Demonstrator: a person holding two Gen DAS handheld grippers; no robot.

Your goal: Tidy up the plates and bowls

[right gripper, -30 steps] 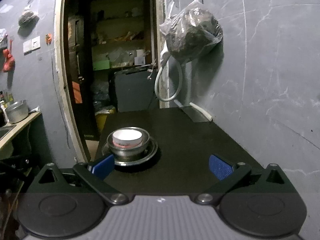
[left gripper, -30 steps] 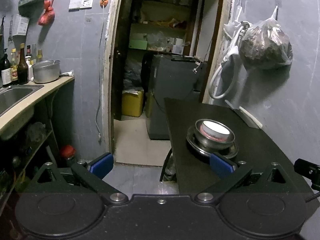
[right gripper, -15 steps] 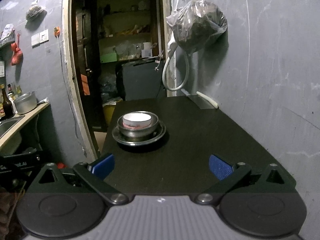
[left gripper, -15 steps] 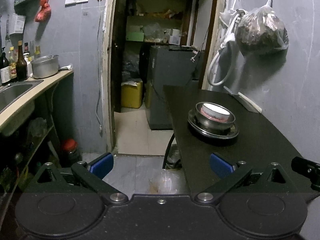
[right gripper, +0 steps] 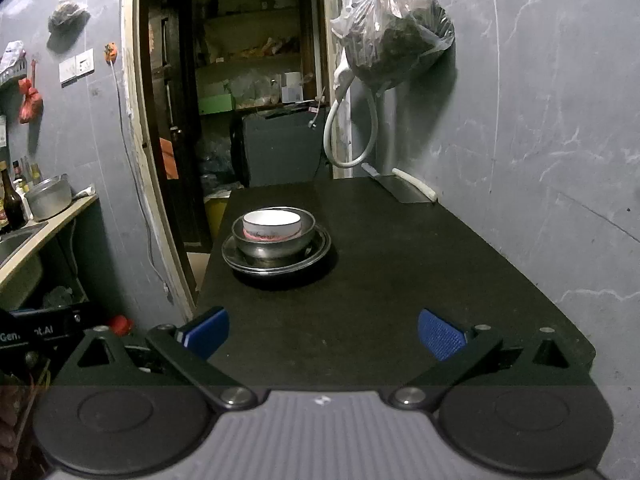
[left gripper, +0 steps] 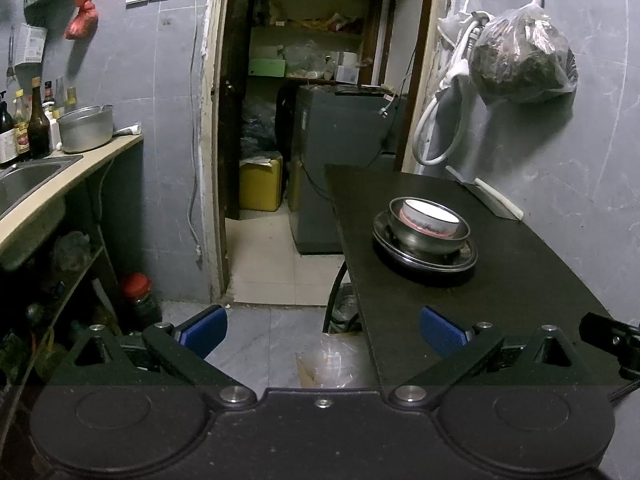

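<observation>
— On the table (right gripper: 400,280), where's the stack (right gripper: 276,240) from the right tongs (right gripper: 322,330)?
— Eleven o'clock, well apart: white bowl in steel bowl on plates.
— And the left tongs (left gripper: 322,332)?
— One o'clock, farther out; they hang off the table's edge. Both are released, level, holding nothing. Right looks nearer.

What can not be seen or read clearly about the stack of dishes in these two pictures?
- Number of plates: both views show only layered rims beneath the steel bowl; a count is uncertain.
- Inside of the white bowl: both views are low and glare washes it out, so whether anything is in it is unclear.
- Print on the white bowl's side: too small, and cut off by the steel bowl's rim.
- Far side of the stack: hidden by the stack itself.
</observation>
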